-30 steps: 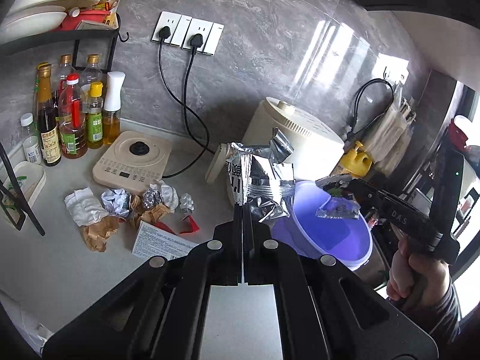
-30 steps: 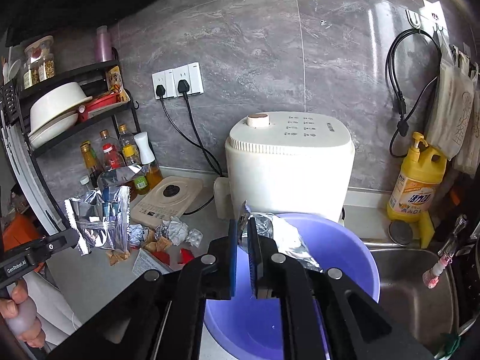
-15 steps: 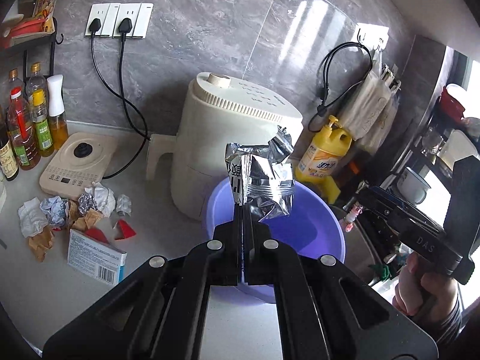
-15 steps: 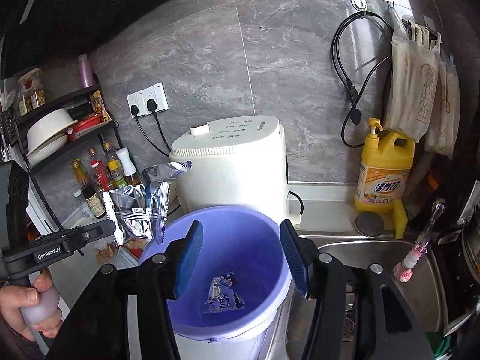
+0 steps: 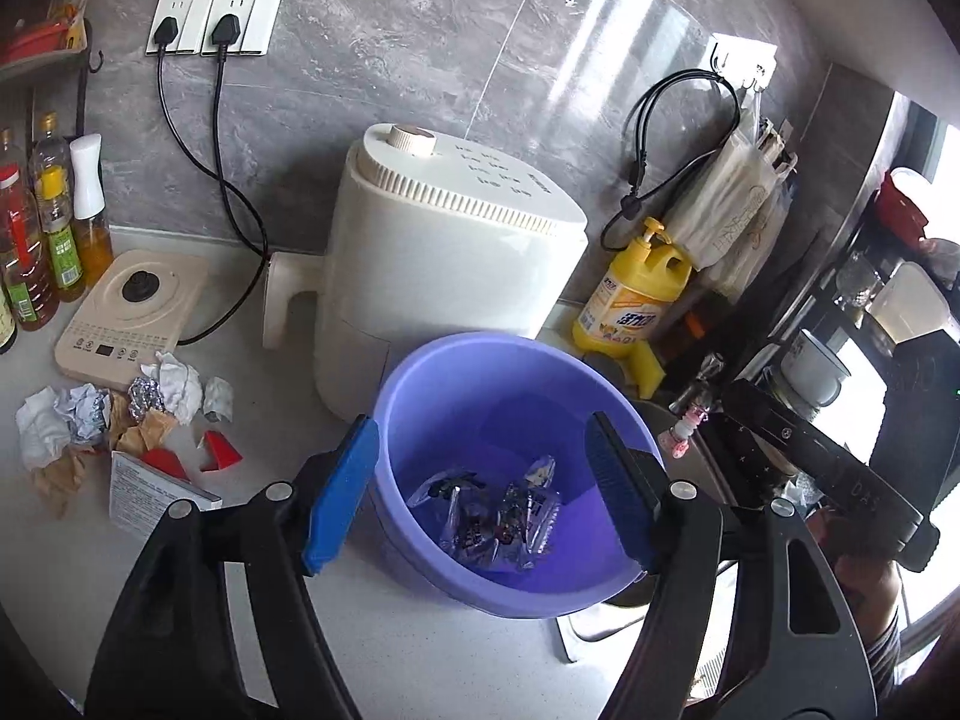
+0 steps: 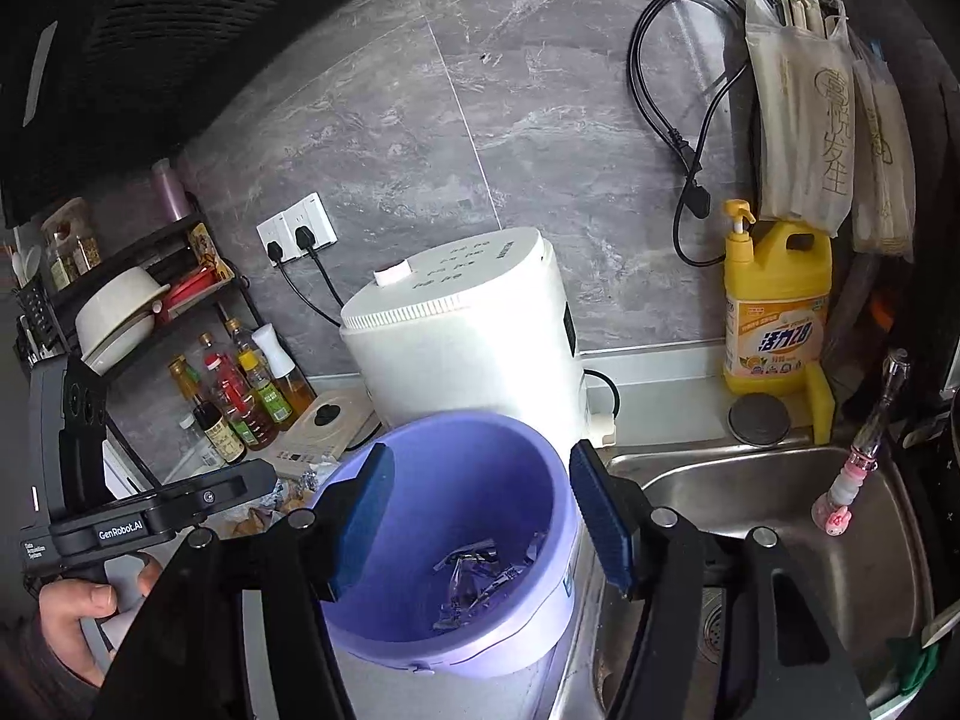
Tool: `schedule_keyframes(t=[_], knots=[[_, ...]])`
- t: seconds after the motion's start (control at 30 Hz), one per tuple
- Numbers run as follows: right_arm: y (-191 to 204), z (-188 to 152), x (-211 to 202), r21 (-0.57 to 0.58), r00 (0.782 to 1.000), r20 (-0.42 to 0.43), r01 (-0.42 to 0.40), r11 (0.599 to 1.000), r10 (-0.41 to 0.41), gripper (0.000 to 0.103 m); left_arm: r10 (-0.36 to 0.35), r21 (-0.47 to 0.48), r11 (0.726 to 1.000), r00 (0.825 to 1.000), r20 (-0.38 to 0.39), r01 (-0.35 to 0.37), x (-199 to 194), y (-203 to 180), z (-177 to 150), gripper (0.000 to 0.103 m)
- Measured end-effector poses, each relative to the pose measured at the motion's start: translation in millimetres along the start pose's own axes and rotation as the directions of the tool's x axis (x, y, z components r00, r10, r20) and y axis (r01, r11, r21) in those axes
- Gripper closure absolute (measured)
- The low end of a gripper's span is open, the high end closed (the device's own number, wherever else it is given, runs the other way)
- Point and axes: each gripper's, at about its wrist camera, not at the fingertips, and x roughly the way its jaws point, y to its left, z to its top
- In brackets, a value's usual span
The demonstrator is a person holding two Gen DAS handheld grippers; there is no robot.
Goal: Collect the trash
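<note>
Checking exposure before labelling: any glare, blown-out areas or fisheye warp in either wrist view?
Left wrist: window glare streaks the wall tiles, right edge blown out, frame corners black. Right wrist: even light, dark upper-left corner, tile seam bowed; purple bucket sharp in both.

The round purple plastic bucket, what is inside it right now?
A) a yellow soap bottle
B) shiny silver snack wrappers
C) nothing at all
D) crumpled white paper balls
B: shiny silver snack wrappers lie at the bottom of the round purple plastic bucket; the crumpled paper sits on the counter beside it, and the yellow soap bottle stands behind it.
</note>
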Motion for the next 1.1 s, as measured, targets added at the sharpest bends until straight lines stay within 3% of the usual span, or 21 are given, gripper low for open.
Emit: schedule_keyframes(t=[0.27,0.4,0.63,0.73,0.83,1.1], knots=[[27,-2,25,-0.034,0.996,-0.031,-0.079,0.996,0.078,0.017,0.143,-0.046,0.989,0.989,0.039,-0.141,-32,33,2,0.027],[45,-8,33,-0.051,0.992,-0.049,-0.115,0.992,0.113,0.007,0.215,-0.06,0.976,0.974,0.075,-0.211,-54,46,0,0.018],[88,-19,46,-0.124,0.987,-0.067,-0.154,0.98,0.146,0.007,0.332,-0.14,0.938,0.937,0.106,-0.316,-91,74,-11,0.008],[106,-24,49,-0.147,0.985,-0.073,-0.166,0.975,0.156,0.007,0.407,-0.166,0.906,0.909,0.095,-0.388,-102,84,-19,0.006],[123,-30,54,-0.171,0.978,-0.093,-0.2,0.965,0.186,0.007,0.484,-0.165,0.869,0.869,0.099,-0.466,-111,87,-28,0.006],[164,-49,63,-0.215,0.961,-0.14,-0.265,0.94,0.239,0.007,0.482,-0.166,0.869,0.873,0.071,-0.466,-130,117,-50,0.006]])
